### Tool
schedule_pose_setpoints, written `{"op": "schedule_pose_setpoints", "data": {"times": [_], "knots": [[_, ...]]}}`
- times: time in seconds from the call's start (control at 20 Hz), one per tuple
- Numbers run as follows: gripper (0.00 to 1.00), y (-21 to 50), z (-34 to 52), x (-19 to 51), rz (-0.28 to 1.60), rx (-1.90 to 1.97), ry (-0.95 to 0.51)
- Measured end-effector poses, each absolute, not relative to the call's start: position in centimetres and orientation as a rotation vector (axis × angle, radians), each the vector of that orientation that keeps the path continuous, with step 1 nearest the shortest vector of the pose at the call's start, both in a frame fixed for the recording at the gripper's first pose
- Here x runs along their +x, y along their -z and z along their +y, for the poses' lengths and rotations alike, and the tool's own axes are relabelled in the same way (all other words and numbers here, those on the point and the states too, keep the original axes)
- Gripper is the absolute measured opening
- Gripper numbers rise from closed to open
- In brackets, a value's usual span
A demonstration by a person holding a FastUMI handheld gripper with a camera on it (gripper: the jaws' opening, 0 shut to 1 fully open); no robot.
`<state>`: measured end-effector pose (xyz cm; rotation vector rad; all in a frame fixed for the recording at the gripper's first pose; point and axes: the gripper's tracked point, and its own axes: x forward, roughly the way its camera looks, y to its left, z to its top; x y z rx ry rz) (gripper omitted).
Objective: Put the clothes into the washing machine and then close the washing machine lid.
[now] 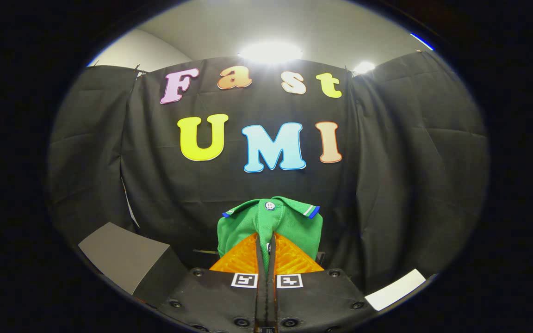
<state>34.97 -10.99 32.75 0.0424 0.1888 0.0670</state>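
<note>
The tongs (266, 240) were drawn nearly together, their two fingers leaving only a thin slit between them, and in that slit a fold of a green shirt (270, 226) was pinched. Both fingers pressed on the cloth from either side, so the garment was held and lifted clear, hanging in front of the booth's black cloth wall (410, 162). The shirt bunched up above and around the fingertips: its collar, green with a blue and white striped edge, spread out to both sides at the top, and a small pale button (270, 205) sat in the middle of the placket just above the grip. The body of the shirt draped down behind the fingers on each side, more of it showing beside the right finger than beside the left.

Beyond and below the tongs to the left stood a grey box-like thing (125, 256) with a flat slanted top face and a darker side; what it was could not be told from this angle. Low down to the right, a white flat strip (396, 289) showed, near the foot of the cloth wall, and its nature could not be told either. Above the cloth wall the pale ceiling (257, 23) carried two bright lamps (271, 52), a large one over the middle and a smaller one further right.
</note>
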Motion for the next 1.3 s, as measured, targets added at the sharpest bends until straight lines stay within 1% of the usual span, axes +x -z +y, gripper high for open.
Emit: {"op": "schedule_pose_setpoints", "data": {"times": [0.25, 0.5, 1.05, 1.3], "knots": [[0.01, -27.6, -10.9, 35.6, 0.202, 0.041, -0.104], [0.01, -20.4, -9.7, 36.8, 0.275, 0.047, -0.128], [0.01, -4.2, -9.1, 39.2, 0.504, 0.045, -0.118], [0.01, 1.8, -9.7, 39.4, 0.615, 0.088, -0.104]]}}
